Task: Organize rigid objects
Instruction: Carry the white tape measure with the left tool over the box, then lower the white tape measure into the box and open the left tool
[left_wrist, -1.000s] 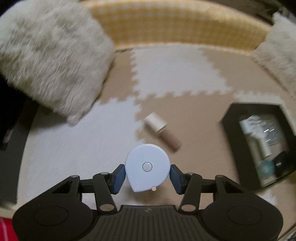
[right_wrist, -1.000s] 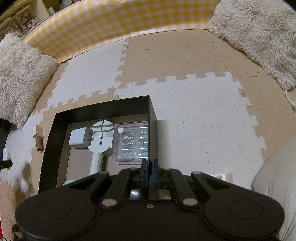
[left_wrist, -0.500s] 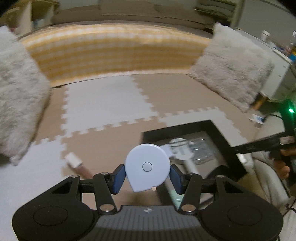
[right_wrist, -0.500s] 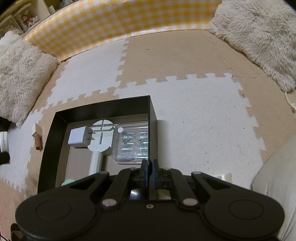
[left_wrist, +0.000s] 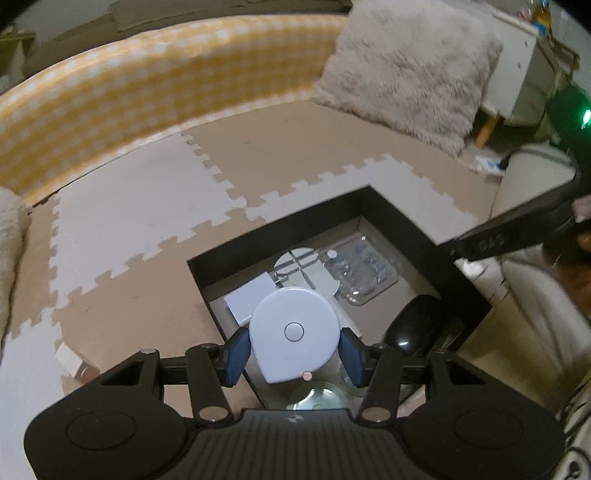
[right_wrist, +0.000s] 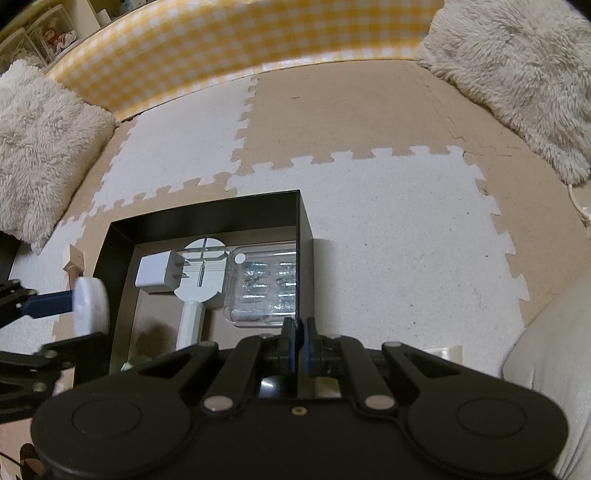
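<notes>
Tape measure (left_wrist: 294, 328) sits clamped between left gripper (left_wrist: 294, 352) fingers, above box (left_wrist: 458, 280).

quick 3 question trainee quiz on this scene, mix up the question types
1. True or false: the left tongs grip the round white tape measure.
2. Which item lies outside the black box? A white charger B clear plastic case C small beige bottle
3. Fill in: the right tongs are ____ around the box's right wall.

Key: 1 true; 2 C; 3 shut
</notes>
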